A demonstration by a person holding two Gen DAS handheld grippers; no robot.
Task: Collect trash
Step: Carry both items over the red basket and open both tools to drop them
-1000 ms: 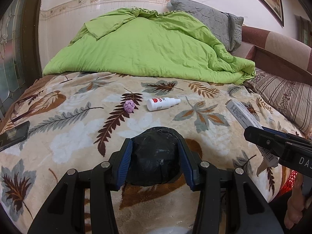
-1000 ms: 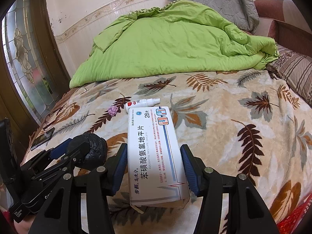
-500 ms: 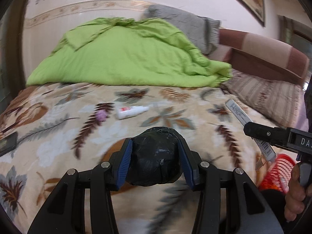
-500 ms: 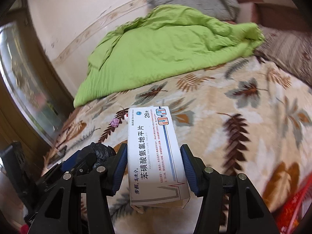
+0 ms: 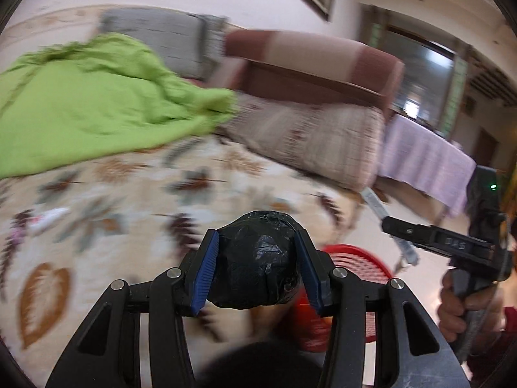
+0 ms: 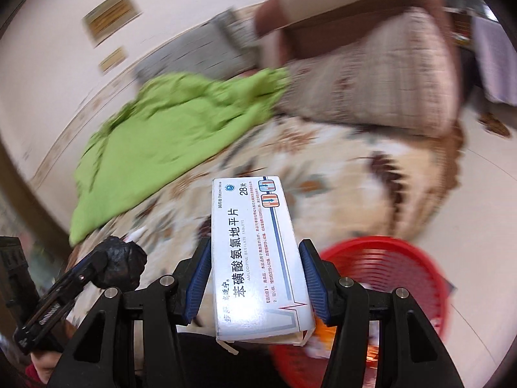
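Black crumpled plastic, wadded into a ball point(image 5: 257, 260), sits squeezed between the blue pads of the left gripper point(image 5: 257, 268), whose jaws are partly closed and pressing on both sides of it; a soft round wad like this has no real long axis, so it is simply pinched across its middle, bulging forward past the fingertips. White card is what the right gripper point(image 6: 255, 278) carries: a flat medicine box point(image 6: 257, 252), clamped by its two long narrow edges with the jaws about half open, the printed face up. Its long axis runs along the fingers and points forward, away from the camera, the far end sticking well beyond the tips and the near end, flap loose, hanging back towards the hand; gripping across the narrow width is probably what lets a modest opening hold it. Both pieces are held up in the air over the leaf-patterned bed point(image 5: 135, 200) edge, beside the red basket point(image 6: 410, 258) on the floor, which looks like the intended bin. A small white bottle point(image 5: 48, 218) lies on the blanket, blurred, likely trash not yet collected
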